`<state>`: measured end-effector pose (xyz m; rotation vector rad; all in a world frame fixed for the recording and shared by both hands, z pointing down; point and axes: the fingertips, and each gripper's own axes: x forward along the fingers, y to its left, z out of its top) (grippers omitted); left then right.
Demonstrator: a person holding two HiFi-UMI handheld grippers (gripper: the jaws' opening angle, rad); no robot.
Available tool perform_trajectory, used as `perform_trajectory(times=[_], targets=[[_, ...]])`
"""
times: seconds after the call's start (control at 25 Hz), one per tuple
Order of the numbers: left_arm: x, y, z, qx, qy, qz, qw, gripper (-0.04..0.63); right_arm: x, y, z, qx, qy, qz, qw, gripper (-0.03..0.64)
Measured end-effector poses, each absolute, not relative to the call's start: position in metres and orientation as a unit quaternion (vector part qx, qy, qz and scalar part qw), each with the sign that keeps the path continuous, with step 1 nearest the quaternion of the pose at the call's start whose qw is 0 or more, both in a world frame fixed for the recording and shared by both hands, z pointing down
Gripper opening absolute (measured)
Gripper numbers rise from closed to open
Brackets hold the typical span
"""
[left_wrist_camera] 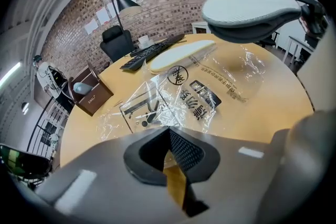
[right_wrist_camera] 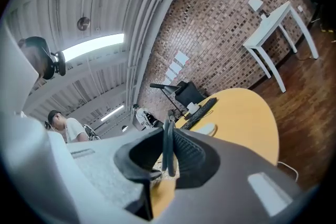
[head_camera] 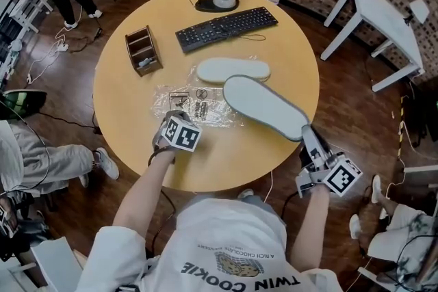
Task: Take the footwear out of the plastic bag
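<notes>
A clear printed plastic bag (head_camera: 198, 106) lies flat on the round yellow table (head_camera: 130, 89). One pale slipper (head_camera: 233, 69) rests on the table just beyond the bag. My right gripper (head_camera: 309, 137) is shut on the heel edge of the second slipper (head_camera: 263, 106), which hangs tilted above the table, clear of the bag. In the right gripper view its thin rim sits between the jaws of that gripper (right_wrist_camera: 168, 162). My left gripper (head_camera: 176, 114) is shut on the bag's near edge (left_wrist_camera: 157, 113); the raised slipper (left_wrist_camera: 252, 8) shows at the upper right of the left gripper view.
A black keyboard (head_camera: 226, 27) and a lamp base (head_camera: 217, 0) stand at the table's far side, a brown wooden organizer (head_camera: 144, 51) at the left. A white side table (head_camera: 383, 31) stands to the right. A person's legs (head_camera: 48, 161) are at the left.
</notes>
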<state>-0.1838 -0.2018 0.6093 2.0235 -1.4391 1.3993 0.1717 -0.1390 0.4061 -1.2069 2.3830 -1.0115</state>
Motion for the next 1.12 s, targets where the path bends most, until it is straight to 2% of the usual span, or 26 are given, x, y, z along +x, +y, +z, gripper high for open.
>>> perform_trajectory(times=[0.64, 1.12], targets=[[-0.181, -0.188, 0.608, 0.744, -0.446, 0.481, 0.128, 0.006, 0.022, -0.184, 0.446, -0.297, 0.843, -0.429, 0.126, 0.060], [-0.185, -0.181, 0.607, 0.775, -0.433, 0.445, 0.118, 0.006, -0.013, -0.201, 0.493, -0.296, 0.796, -0.506, 0.147, 0.060]])
